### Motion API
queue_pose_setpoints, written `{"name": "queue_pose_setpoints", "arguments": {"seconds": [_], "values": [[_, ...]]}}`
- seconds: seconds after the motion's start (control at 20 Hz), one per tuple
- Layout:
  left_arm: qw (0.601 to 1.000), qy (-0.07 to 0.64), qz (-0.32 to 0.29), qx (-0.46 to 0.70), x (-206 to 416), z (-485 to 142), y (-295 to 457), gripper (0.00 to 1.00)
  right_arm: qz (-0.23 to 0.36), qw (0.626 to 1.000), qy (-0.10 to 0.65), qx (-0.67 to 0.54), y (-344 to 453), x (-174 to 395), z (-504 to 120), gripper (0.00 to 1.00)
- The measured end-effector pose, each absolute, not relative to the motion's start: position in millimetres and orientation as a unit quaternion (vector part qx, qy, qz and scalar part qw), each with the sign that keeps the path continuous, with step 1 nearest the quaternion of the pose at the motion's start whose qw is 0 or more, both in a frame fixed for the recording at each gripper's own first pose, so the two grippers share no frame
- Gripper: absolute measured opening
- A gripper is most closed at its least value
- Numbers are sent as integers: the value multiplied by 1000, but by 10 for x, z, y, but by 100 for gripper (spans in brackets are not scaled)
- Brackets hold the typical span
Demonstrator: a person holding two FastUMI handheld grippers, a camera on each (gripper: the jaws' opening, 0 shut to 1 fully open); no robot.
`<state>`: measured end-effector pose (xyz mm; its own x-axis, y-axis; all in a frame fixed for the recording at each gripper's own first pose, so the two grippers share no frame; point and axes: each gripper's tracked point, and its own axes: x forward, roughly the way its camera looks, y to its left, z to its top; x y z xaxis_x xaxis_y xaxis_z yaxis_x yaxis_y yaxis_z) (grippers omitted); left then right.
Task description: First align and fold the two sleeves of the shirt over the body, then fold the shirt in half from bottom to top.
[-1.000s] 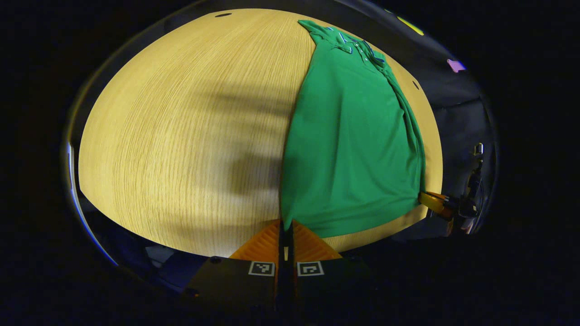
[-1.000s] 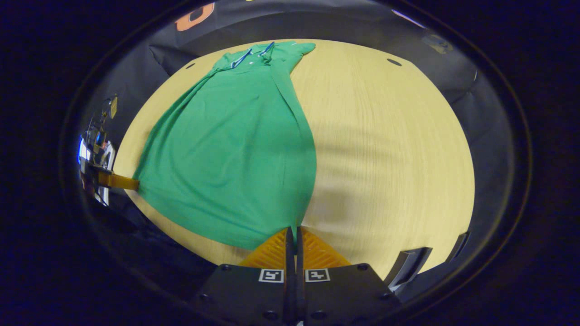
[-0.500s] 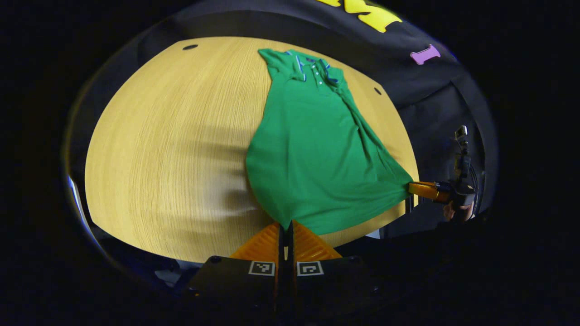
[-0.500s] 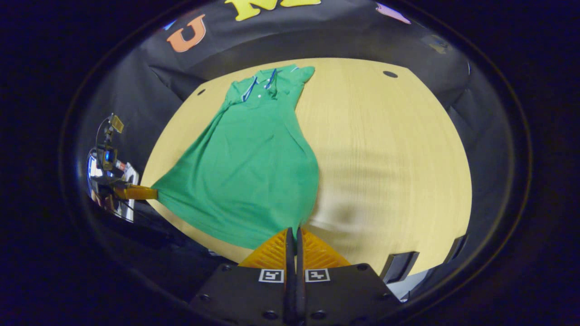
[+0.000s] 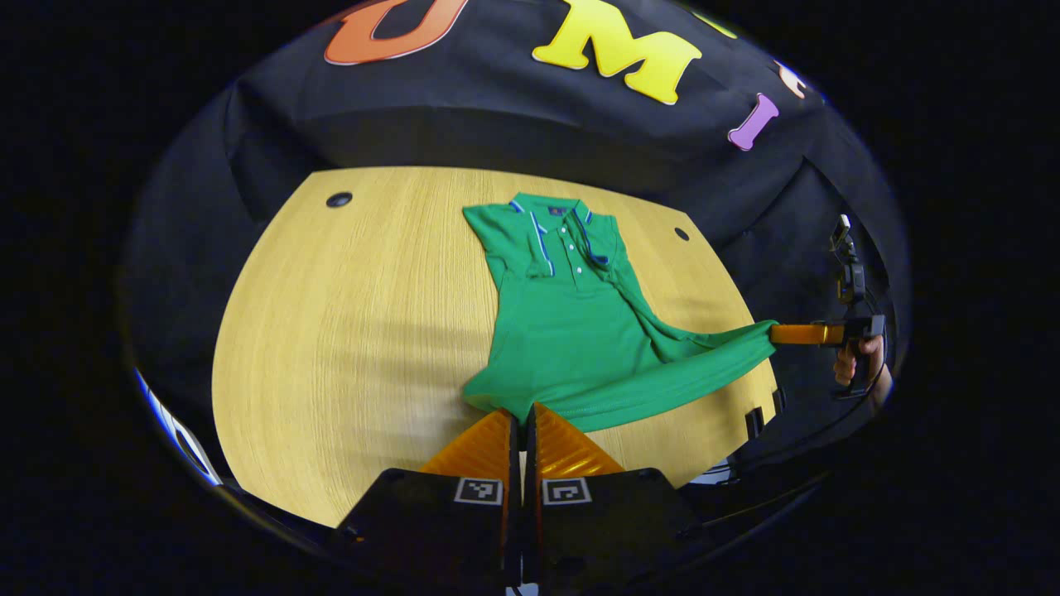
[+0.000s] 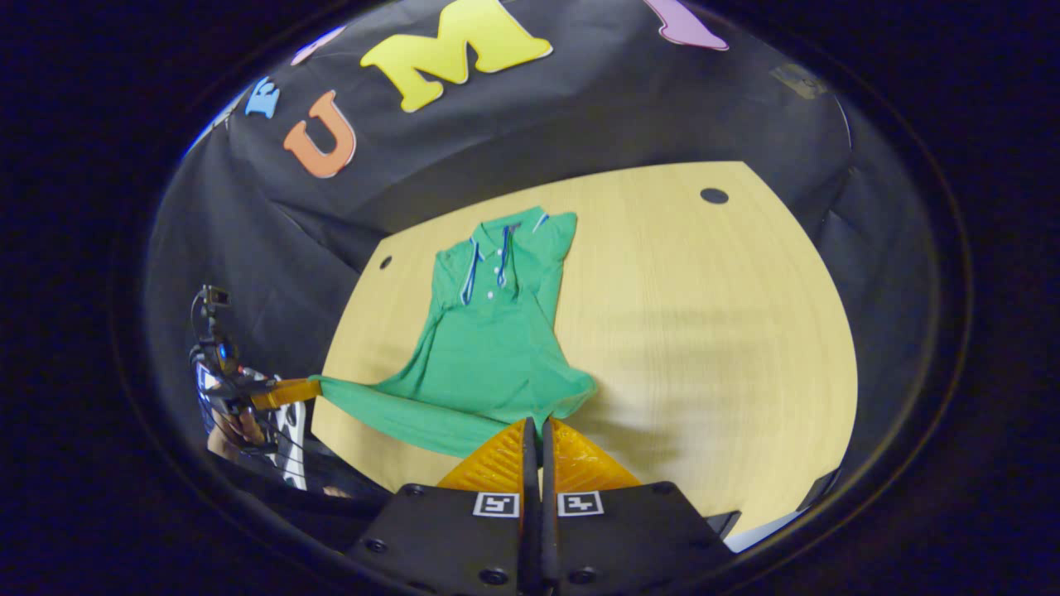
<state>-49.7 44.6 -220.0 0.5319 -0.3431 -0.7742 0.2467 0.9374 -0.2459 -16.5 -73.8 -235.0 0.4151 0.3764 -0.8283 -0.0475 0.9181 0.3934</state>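
A wooden counter (image 5: 348, 331) carries a green shirt (image 5: 571, 331), collar end flat, sleeves folded in, its bottom hem raised off the wood. The left gripper (image 5: 522, 418) pinches one hem corner between closed fingers; the right gripper (image 6: 535, 426) clamps the other corner the same way.

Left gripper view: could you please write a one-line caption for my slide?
Both grippers, left and right, lift the hem corners of a green shirt above a wooden table.
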Motion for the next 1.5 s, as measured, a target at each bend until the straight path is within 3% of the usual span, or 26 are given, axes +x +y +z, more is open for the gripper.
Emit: {"name": "queue_pose_setpoints", "arguments": {"seconds": [0.3, 0.7, 0.8, 0.95, 1.05, 1.5], "values": [[911, 378, -163, -38, 581, -1794, 428, 4, 129, 866, 468, 116, -663, 889, -2096, 0], [943, 302, -123, -62, 2033, -1726, 427, 4, 105, 918, 378, 54, -573, 2212, -2162, 2], [946, 297, -109, -65, 2279, -1896, 438, 4, 105, 927, 357, 40, -457, 2480, -2294, 0], [948, 301, -85, -60, 2594, -2297, 478, 4, 108, 930, 351, 31, -375, 2821, -2619, 6], [948, 304, -62, -75, 2800, -2572, 504, 4, 106, 927, 360, 28, -338, 2989, -2925, 2], [939, 331, -30, -88, 3186, -3538, 424, 7, 78, 915, 396, -12, -409, 3383, -4104, 2]]}}
